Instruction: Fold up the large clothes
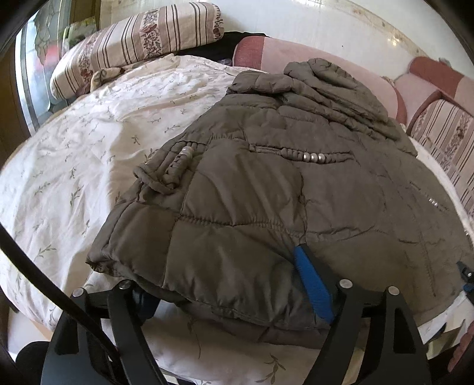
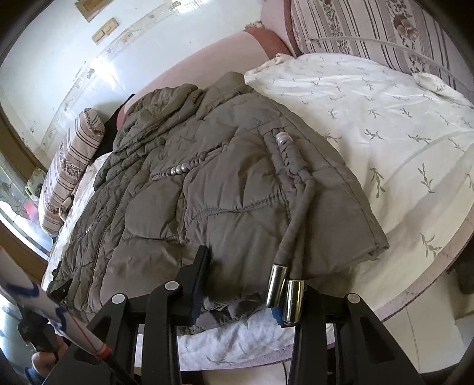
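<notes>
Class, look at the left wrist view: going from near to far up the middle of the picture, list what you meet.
Left gripper → quilted jacket → pink headboard → white wall.

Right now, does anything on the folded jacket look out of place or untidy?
Yes. The drawstring cord lies loose on top of the folded jacket, and its two metal tips hang over the near edge by the right gripper. In the left wrist view the cord is bunched in a loop. Nothing looks damaged.
</notes>
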Motion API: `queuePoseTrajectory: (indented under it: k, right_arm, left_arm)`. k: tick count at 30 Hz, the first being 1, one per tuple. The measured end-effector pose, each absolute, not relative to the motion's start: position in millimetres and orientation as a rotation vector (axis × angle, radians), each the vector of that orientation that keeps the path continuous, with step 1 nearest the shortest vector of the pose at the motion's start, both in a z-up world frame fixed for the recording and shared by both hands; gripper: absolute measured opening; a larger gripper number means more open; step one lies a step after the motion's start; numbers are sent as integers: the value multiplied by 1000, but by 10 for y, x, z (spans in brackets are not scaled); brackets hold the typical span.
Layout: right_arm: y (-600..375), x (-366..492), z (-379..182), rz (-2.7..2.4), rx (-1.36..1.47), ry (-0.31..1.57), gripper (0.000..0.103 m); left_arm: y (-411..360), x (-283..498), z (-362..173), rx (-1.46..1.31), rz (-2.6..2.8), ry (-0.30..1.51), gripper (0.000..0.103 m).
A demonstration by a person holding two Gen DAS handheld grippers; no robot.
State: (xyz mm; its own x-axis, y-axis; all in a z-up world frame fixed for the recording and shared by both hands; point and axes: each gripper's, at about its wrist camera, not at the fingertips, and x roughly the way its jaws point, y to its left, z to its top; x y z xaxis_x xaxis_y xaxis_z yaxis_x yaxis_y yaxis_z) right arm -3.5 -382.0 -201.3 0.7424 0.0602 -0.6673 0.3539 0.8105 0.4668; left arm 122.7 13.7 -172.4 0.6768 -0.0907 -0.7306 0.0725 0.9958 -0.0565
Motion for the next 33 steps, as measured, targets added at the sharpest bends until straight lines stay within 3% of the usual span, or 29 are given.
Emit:
queuePoseTrajectory:
  k: [6, 14, 19, 23, 27, 33]
  right_arm:
    - [-3833, -26, -2013, -172, 616, 728, 42]
    - [-3860, -33, -2025, -172, 653, 722, 43]
    - [-3850, -5, -2012, -152, 651, 736, 54]
    - [-3780, 23, -1993, -172, 608, 748, 54]
    - [-3779, -5, -1991, -184, 602, 734, 41]
    - [-3753, -33, -1930, -173, 585, 705, 28]
  left_arm:
    - [147, 1234, -1740, -9, -63, 821, 91]
    - [129, 1229, -1746, 6, -48, 814, 92]
    - [120, 1216, -1741, 16, -43, 809, 92]
    - [118, 1209, -1735, 23, -44, 809, 92]
    - [89, 1193, -1717, 40, -52, 801, 87]
    - [4, 1125, -1665, 90, -53, 762, 64]
